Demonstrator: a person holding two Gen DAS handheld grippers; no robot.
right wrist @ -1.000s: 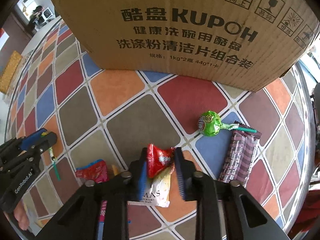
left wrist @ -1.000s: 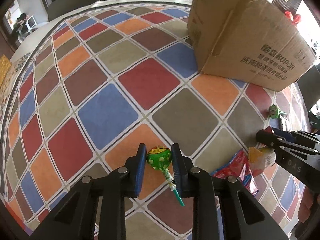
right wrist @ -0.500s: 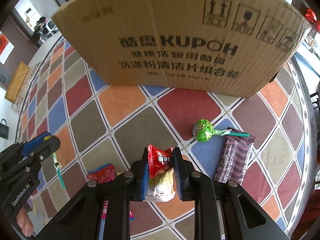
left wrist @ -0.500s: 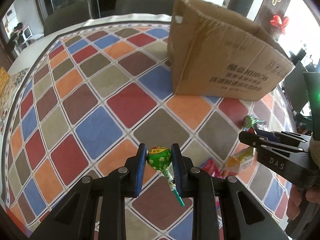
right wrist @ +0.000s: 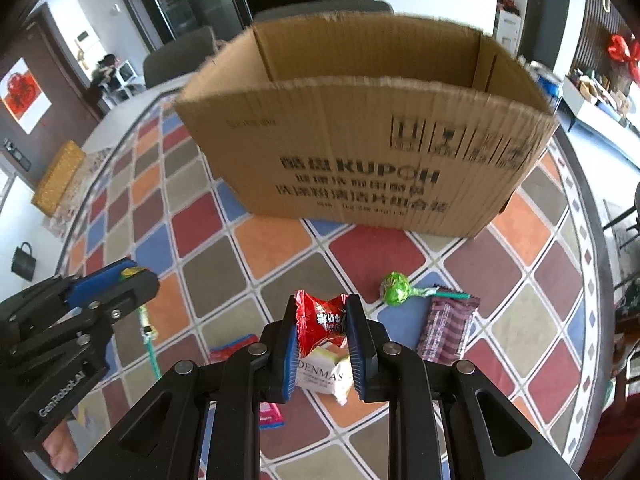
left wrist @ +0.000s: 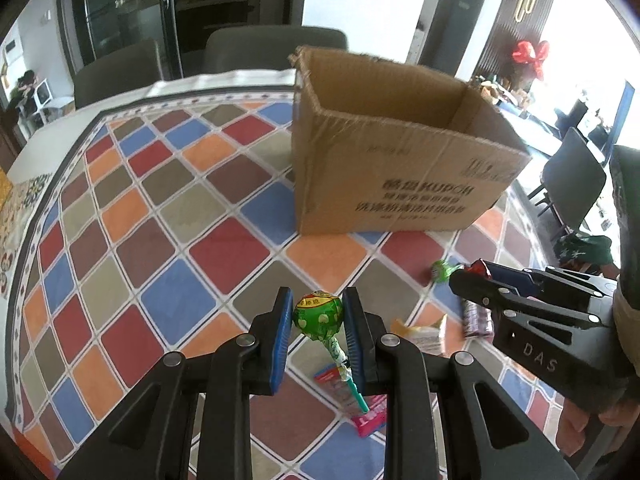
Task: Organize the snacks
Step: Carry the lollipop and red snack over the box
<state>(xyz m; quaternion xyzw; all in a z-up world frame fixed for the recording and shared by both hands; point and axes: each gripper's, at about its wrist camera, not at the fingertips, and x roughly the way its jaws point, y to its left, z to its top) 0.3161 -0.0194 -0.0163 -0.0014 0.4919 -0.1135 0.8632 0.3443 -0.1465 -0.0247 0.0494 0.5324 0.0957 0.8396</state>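
Observation:
My left gripper [left wrist: 317, 307] is shut on a green lollipop [left wrist: 319, 315] and holds it in the air, stick hanging down. My right gripper [right wrist: 322, 322] is shut on a red candy packet [right wrist: 321, 318], also lifted off the table. An open cardboard box [left wrist: 392, 160] stands ahead of both; in the right wrist view the box [right wrist: 360, 152] shows an empty-looking inside. The right gripper also shows in the left wrist view [left wrist: 472, 276], and the left gripper in the right wrist view [right wrist: 128, 276].
On the checkered tablecloth [right wrist: 224, 264] lie a second green lollipop [right wrist: 396, 289], a purple wrapped bar [right wrist: 446, 330], a white DENMAS packet [right wrist: 324, 372] and a pink-red packet [left wrist: 356, 400]. Grey chairs [left wrist: 276, 46] stand behind the table.
Both grippers have risen with their snacks and tilted up, so the box's open top has come into view. The grips are unchanged.

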